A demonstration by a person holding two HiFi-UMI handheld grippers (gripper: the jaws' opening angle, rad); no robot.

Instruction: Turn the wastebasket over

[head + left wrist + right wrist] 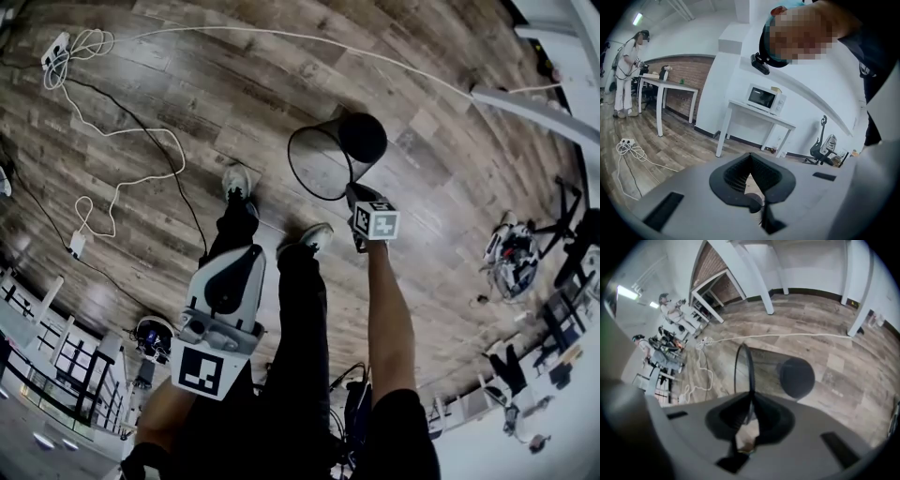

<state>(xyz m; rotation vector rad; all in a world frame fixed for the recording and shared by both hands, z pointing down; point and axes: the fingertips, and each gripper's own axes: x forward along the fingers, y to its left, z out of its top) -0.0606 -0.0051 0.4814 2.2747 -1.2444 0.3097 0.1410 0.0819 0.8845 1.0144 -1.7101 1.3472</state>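
Pinching the rim of the black mesh wastebasket (328, 155), the right gripper (354, 192) has its jaws clenched on the thin wire edge. In the right gripper view that rim (743, 366) runs edge-on straight into the nearly closed jaws of the right gripper (750, 401). The basket sits tipped on its side just beyond the person's shoes (317, 236), over the wooden floor (441, 187). Its open mouth faces near and left, and its dark round base (797, 377) points far and right. It looks lifted, though whether the base brushes the floor cannot be told. Gripping at the rim seems chosen because it is the only thin, firm edge on a mesh wall. It also lets a roll of the wrist swing the light body around, so the turn-over appears to be about halfway. The left gripper (236, 272) hangs low on the near left beside the person's leg, well apart from the basket. Its jaws are pressed together on nothing, as the left gripper view confirms (751, 180), looking out toward a white counter (759, 115) with a microwave (764, 98). It probably stays out because one hand is enough for so light a thing. A white cable (122, 183) loops over the floor far to the left, clear of the work.
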